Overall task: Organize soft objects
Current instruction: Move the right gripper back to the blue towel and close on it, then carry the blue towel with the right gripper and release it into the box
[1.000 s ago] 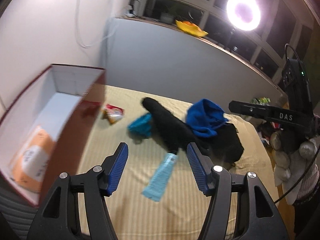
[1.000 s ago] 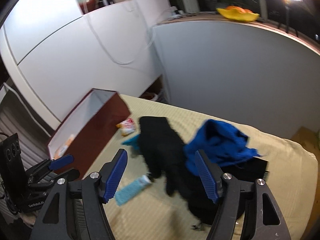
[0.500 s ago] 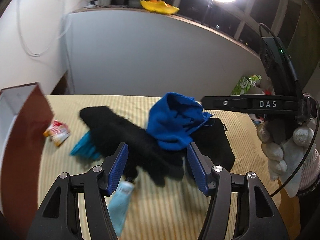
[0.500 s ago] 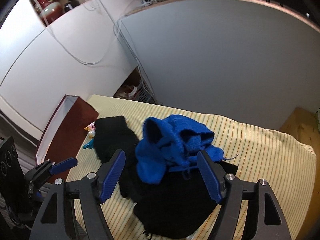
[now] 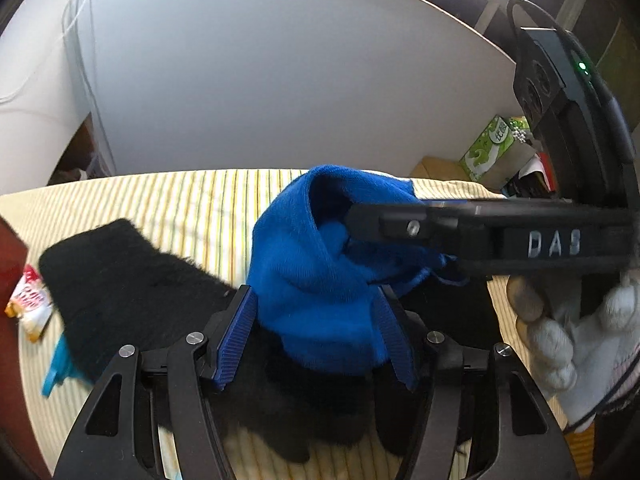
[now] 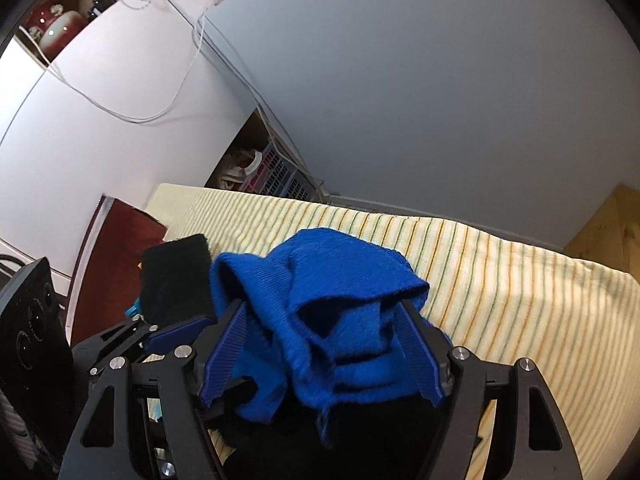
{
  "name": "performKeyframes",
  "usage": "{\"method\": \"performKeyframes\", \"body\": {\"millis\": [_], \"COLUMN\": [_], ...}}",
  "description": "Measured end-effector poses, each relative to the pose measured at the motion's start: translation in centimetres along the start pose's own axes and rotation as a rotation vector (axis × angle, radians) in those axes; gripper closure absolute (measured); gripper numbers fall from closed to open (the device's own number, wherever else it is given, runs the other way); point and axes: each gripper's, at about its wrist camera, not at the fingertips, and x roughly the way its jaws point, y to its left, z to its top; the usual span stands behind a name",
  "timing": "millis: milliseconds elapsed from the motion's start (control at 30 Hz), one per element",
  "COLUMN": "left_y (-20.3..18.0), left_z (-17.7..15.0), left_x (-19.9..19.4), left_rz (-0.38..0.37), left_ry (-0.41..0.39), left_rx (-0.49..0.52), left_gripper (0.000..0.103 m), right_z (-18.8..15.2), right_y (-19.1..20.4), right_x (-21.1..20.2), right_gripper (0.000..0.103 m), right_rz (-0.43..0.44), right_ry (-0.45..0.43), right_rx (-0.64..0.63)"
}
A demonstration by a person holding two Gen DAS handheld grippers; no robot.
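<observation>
A crumpled blue knit cloth (image 5: 320, 280) lies on top of black fuzzy cloths (image 5: 120, 288) on a yellow striped bed cover (image 5: 192, 208). My left gripper (image 5: 314, 340) is open, with its blue pads on either side of the blue cloth's near part. My right gripper (image 6: 320, 348) is open too and straddles the same blue cloth (image 6: 328, 304) from the other side. In the left wrist view the right gripper's finger (image 5: 440, 228) reaches into the cloth's folds.
A dark red box (image 6: 116, 264) stands at the left end of the bed. A snack packet (image 5: 28, 304) and a light blue tube (image 5: 60, 364) lie by the black cloth. A grey wall panel (image 6: 400, 100) stands behind the bed; a green tissue box (image 5: 492, 148) stands at the right.
Both grippers have moved in close over the pile, from well back to straddling the blue cloth. The left view swung right, away from the red box.
</observation>
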Motion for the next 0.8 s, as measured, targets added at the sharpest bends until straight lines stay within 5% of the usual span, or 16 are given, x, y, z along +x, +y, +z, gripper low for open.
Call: {"method": "performKeyframes", "body": {"millis": [133,333,433,567,800], "left_y": [-0.6,-1.0,-1.0,-1.3,-2.0], "left_z": [0.5,1.1,1.7,1.7,1.8], "left_x": [0.9,1.6,1.7,0.7,-4.1], "left_rz": [-0.006,-0.016,-0.033,-0.039,-0.065], "left_ry": [0.008,0.004,0.003,-0.022,-0.116], "left_rx": [0.017,0.033,0.03,0.035,0.045], "left_gripper": [0.045,0.08,0.088,0.091,0.091], "right_z": [0.2,0.3,0.2,0.0,0.1], "right_y": [0.0,0.4,0.7,1.7,4.6], "right_x": [1.3,2.4,2.6,1.8,-2.2], "right_gripper": [0.033,0.065,0.079,0.089,0.091], "right_rz": [0.002,0.03,0.048,0.064,0.076], "right_ry": [0.02,0.037,0.043,0.029,-0.041], "right_rx": [-0.01,-0.002,0.011,0.008,-0.024]}}
